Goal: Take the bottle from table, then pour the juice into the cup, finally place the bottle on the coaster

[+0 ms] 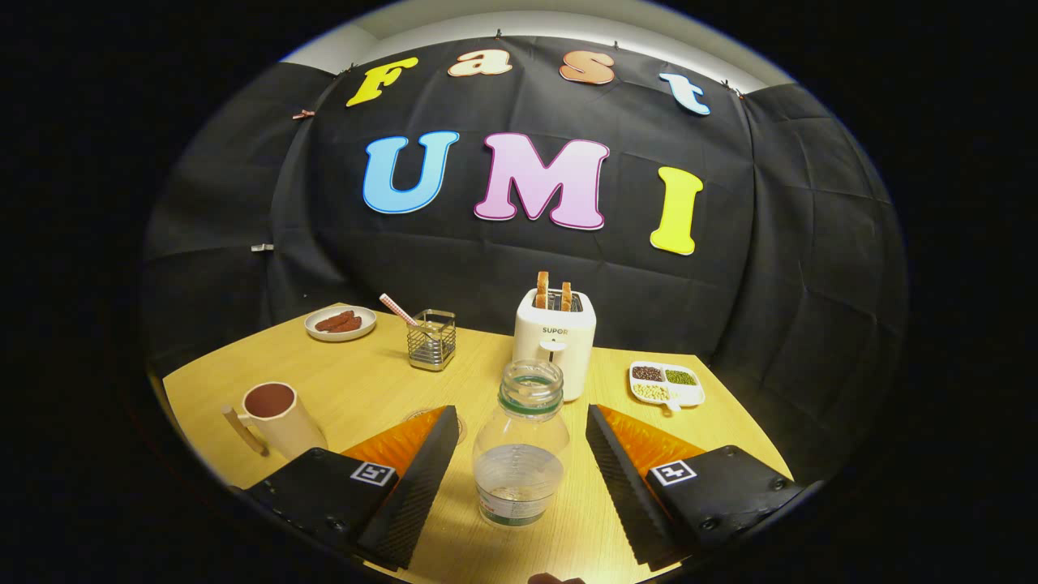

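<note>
Gripper (519, 470): spread wide, fingers apart on either side of the bottle and touching nothing.
Bottle (520, 450): clear plastic, uncapped, upright on the worktop between the two fingers, with a gap to each – a little clear liquid sits in its lower part.
Cup (276, 418): pale mug with a handle, dark inside, standing just beyond the left finger and off to its left.
Coaster (454, 422): a clear round disc seems to lie just past the left fingertip, mostly hidden by it – hard to tell.
Toaster (555, 341): white, directly beyond the bottle, two slices standing up in its slots.
Wire holder (431, 339): far ahead to the left, a striped stick leaning out of it.
Plate (340, 323): farther left still, holding reddish-brown pieces.
Divided dish (666, 383): beyond the right finger, holding dark, green and pale grains.
Worktop (365, 381): light wood.
</note>
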`<action>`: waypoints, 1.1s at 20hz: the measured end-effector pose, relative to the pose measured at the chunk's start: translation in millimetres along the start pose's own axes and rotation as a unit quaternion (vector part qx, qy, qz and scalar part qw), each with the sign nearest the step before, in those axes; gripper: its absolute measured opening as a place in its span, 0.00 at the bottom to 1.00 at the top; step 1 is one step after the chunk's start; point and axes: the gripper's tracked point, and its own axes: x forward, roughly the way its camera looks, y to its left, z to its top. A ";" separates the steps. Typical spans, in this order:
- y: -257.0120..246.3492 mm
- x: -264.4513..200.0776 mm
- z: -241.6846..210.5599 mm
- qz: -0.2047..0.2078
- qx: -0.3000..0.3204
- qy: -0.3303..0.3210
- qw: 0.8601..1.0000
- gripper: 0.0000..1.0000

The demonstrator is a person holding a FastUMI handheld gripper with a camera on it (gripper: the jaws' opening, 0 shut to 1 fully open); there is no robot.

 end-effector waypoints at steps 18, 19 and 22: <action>4.2 11.2 -45.1 0.002 0.031 0.033 0.999 0.81; 4.5 11.8 -45.6 0.004 0.030 0.032 0.999 0.80; 6.6 13.4 -44.8 0.011 0.021 0.036 0.999 0.80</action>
